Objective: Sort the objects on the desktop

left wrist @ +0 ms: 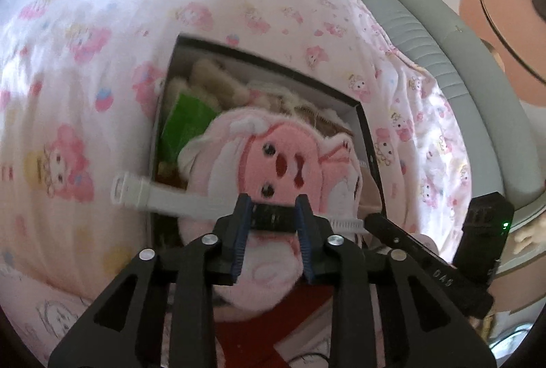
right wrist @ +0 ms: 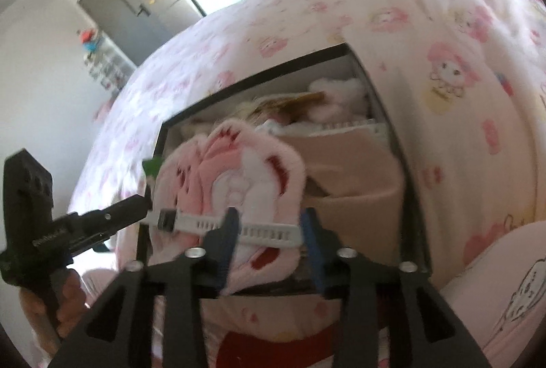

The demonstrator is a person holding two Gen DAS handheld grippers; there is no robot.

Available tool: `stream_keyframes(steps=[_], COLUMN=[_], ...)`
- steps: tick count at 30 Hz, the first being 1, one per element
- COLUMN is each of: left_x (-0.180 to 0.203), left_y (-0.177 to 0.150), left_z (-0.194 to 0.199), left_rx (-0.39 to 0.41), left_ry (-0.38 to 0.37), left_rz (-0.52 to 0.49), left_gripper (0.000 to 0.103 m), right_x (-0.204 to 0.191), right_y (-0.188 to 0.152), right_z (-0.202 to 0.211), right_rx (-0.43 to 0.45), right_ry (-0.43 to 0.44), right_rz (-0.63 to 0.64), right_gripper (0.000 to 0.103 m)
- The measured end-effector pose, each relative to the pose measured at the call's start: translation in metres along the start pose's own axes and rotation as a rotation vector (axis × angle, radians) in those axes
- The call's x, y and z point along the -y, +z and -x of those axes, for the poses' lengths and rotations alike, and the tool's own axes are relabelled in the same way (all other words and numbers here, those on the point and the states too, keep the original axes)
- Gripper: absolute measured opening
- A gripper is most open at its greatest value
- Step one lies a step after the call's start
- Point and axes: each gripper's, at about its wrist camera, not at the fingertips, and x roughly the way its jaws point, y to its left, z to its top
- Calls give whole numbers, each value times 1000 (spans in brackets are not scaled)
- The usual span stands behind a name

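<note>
Pink bedding (left wrist: 102,43) printed with cartoon figures fills both wrist views, spread over a bed.

Nearest the left camera, the left hand-held gripper (left wrist: 273,214) angles down toward an open box. The black body of a watch (left wrist: 273,218) sits crosswise between its fingertips and fills the gap from pad to pad. The blur hides whether the pads actually press on it. From the right wrist view, this tool comes in from the left edge, with a person's hand (right wrist: 68,296) wrapped around its grip.

The right hand-held gripper (right wrist: 271,228) also tilts down at the box, its jaws standing apart. The watch's white strap (right wrist: 266,233) runs lengthwise across the gap, not clamped.

The watch lies just over a pink plush toy (left wrist: 283,159), face up with dark eyes, which rests on top of the box's contents. Behind it, inside the black-rimmed box (left wrist: 273,60), are a green packet (left wrist: 186,125) and pale fluffy toys.

Farther off, the left view shows a grey padded headboard (left wrist: 426,37). The right view shows a grey door (right wrist: 116,6) in a white wall.
</note>
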Motion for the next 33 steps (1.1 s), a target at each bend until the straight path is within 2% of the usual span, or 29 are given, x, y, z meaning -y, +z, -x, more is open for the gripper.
stream_keyframes(steps=[4,7,10,13,14,16,18,21,23,27,31,33], left_x=[-11,-20,-29,-37,-37,-33,-24,-13,-5,17,29,31], left_y=[-9,-12,-10,-7,-6,-6,-5,2,8,16,14,9], left_z=[-5,-11,-23,-29,-29,-26,-18,-9,-6,-7,-19,-25], left_rx=[-36,-59,-66,-39,-22,8,44,76,86,108,93,84], left_ry=[-3,-78,-117,-184,-185,-156,-130,-121,-130,-150,-113,-113], left_rz=[31,77,140,214,226,202,166,124,102,54,63,76], left_gripper=[26,27,37,38,35,26,25,18,13,9,8,8], right_x=[-3,-2,0,3,3,0,-2,1,5,-1,-5,-12], right_y=[-3,-4,-4,-5,-5,-5,-4,1,6,16,21,16], right_z=[-16,-19,-20,-19,-18,-17,-15,-10,-3,13,22,24], right_rx=[-42,-39,-44,-39,-37,-29,-21,5,31,107,140,125], right_ry=[-52,-59,-54,-42,-43,-34,-52,-52,-32,-72,-111,-78], right_rz=[-13,-12,-16,-27,-24,-15,5,-8,-31,-6,27,76], right_gripper=[42,42,43,43,42,36,25,16,14,14,16,23])
